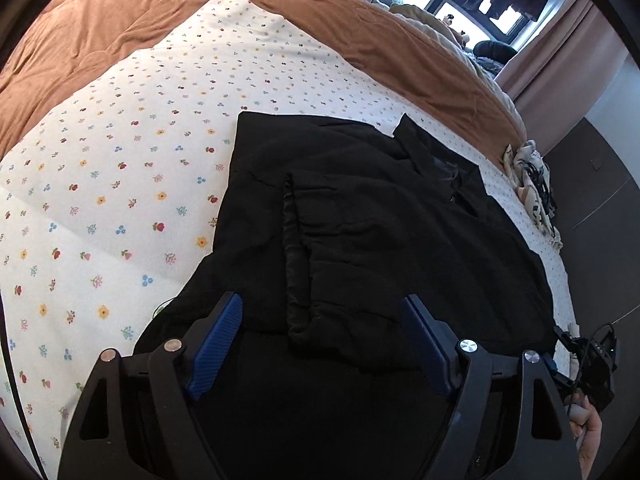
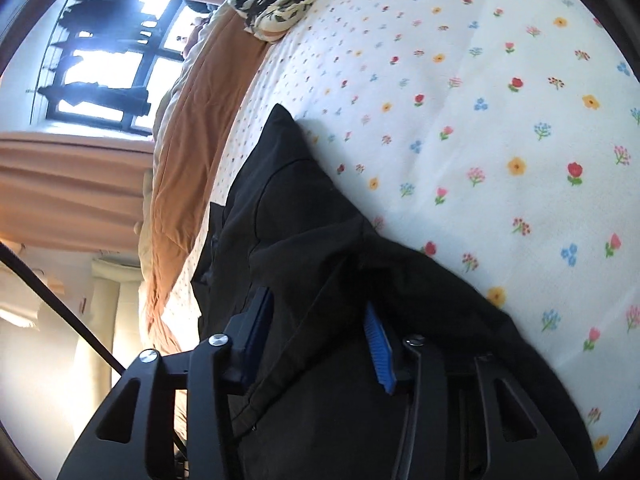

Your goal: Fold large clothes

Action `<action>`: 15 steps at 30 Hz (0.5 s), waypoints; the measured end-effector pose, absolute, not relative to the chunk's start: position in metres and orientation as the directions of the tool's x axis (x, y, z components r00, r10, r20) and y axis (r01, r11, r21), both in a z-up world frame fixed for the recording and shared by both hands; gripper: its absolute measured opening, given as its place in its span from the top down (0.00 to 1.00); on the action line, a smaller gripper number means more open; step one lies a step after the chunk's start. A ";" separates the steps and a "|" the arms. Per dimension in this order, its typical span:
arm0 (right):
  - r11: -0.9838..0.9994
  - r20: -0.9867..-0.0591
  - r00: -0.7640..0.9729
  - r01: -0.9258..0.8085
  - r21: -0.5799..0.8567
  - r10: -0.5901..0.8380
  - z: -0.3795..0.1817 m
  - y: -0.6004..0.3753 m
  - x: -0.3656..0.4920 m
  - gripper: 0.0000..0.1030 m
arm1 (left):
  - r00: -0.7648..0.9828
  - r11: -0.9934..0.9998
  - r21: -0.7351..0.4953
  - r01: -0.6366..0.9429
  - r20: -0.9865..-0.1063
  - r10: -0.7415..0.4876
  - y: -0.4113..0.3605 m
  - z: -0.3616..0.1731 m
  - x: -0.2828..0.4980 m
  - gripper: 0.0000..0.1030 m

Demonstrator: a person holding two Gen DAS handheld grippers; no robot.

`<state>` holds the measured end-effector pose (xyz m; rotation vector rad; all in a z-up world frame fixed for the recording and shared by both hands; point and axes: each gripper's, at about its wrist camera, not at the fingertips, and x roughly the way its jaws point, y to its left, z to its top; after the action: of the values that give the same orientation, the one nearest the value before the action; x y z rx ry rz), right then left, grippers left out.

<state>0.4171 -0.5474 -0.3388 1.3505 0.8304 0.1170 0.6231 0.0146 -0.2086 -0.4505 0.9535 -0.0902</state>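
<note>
Our right claw (image 2: 320, 336) pinches a fold of the big black cloth garment (image 1: 360, 208); our left claw (image 1: 322, 320) hangs spread just above its near edge.

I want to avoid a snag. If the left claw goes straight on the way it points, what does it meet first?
Most likely the black garment: it lies on the flowered sheet right ahead of the open left claw, filling the space between its fingers. How far off it lies is unclear.

Daylit, blown-out window (image 2: 108, 64), fisheye-warped edges
</note>
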 end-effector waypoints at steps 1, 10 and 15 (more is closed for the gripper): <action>0.263 -0.461 0.715 0.379 0.887 0.525 -0.339 -0.547 0.418 0.61 | 0.578 0.907 -0.403 -0.122 -0.772 -0.265 0.013 -0.210 0.623 0.23; 0.315 -0.494 0.712 0.382 0.869 0.499 -0.331 -0.542 0.417 0.62 | 0.576 0.913 -0.400 -0.083 -0.767 -0.284 0.009 -0.208 0.628 0.82; 0.347 -0.514 0.704 0.383 0.856 0.491 -0.327 -0.538 0.420 0.62 | 0.640 0.914 -0.393 -0.103 -0.729 -0.241 0.019 -0.197 0.628 0.85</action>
<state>0.4201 -0.5381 -0.3273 1.2574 0.8450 0.0816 0.6282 0.0191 -0.1966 -0.4242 0.8793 -0.0817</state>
